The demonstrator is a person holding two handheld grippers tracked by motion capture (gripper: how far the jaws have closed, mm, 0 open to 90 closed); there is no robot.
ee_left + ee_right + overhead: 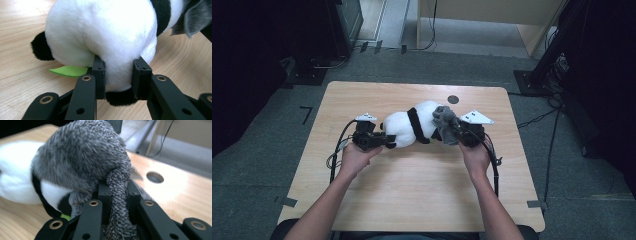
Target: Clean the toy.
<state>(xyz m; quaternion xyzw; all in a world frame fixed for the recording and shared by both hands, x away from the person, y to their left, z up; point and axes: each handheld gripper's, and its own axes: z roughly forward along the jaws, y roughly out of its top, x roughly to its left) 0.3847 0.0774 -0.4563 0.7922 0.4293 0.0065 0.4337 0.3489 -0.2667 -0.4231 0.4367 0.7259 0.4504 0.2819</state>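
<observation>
At the middle of the worktop (362, 200), the left gripper (117, 75) pinches the plush panda (409, 127); the right gripper (119, 195) pinches a grey knit garment (82, 157) over its head; pulling could slip either soft grip.

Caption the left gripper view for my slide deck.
Left claw pinching the white plush panda on the wooden table.
</observation>
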